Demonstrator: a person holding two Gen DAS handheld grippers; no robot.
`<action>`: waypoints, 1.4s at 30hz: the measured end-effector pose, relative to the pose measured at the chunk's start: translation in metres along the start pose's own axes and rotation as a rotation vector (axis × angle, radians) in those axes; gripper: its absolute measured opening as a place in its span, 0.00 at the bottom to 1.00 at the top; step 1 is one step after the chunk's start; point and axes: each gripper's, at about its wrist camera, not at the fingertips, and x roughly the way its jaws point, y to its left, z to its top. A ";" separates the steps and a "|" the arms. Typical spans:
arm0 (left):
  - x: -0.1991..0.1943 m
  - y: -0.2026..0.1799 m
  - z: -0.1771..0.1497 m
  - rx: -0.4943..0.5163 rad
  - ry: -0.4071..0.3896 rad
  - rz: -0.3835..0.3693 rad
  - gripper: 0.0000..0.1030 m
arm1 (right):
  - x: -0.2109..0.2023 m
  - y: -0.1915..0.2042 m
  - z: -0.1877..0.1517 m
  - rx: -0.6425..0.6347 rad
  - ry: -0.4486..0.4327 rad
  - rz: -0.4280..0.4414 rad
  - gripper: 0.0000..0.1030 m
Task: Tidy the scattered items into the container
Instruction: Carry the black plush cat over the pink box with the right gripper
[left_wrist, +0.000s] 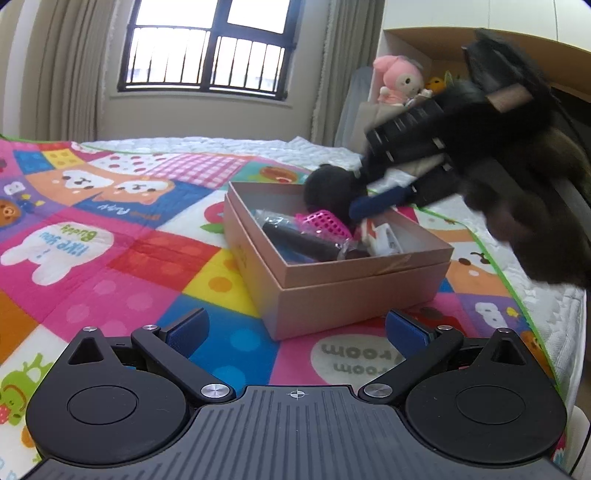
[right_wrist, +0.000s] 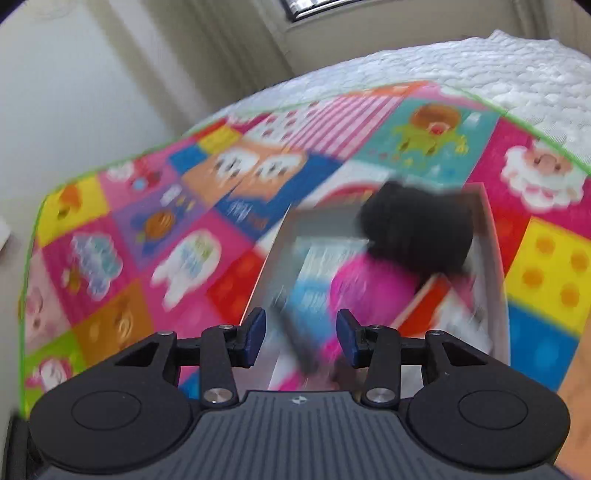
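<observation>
Right gripper (right_wrist: 301, 338) over pink box (left_wrist: 354, 291), jaws narrowed, empty; black fuzzy ball (left_wrist: 330, 192) on rim. Left gripper (left_wrist: 295, 332) wide open, empty. Pink plush (left_wrist: 399, 79) behind.

Both wrist views — box (left_wrist: 354, 280) shared

Play mat (left_wrist: 122, 236): a bright patchwork of cartoon squares with a green edge, filling the left and centre of the left wrist view; blurred in the right wrist view (right_wrist: 122, 258).
Bed cover (left_wrist: 207, 146): white and quilted, showing beyond the mat's far edge and down the right side.
Window (left_wrist: 207, 44): dark barred frame, top centre of the frame, bright outside.
Curtains (left_wrist: 55, 66): pale, hanging on both sides of the window.
Plush doll (left_wrist: 400, 79): pink, upper right, by a wooden shelf (left_wrist: 424, 37).
</observation>
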 end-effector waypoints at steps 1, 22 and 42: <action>-0.001 -0.001 0.000 0.005 0.001 0.003 1.00 | -0.005 0.007 -0.008 -0.048 -0.019 -0.019 0.41; 0.003 -0.009 -0.001 0.003 0.010 -0.004 1.00 | 0.027 0.011 0.018 -0.343 -0.131 -0.413 0.53; 0.005 -0.017 -0.003 -0.005 0.014 -0.017 1.00 | 0.040 0.010 0.027 -0.314 -0.226 -0.496 0.88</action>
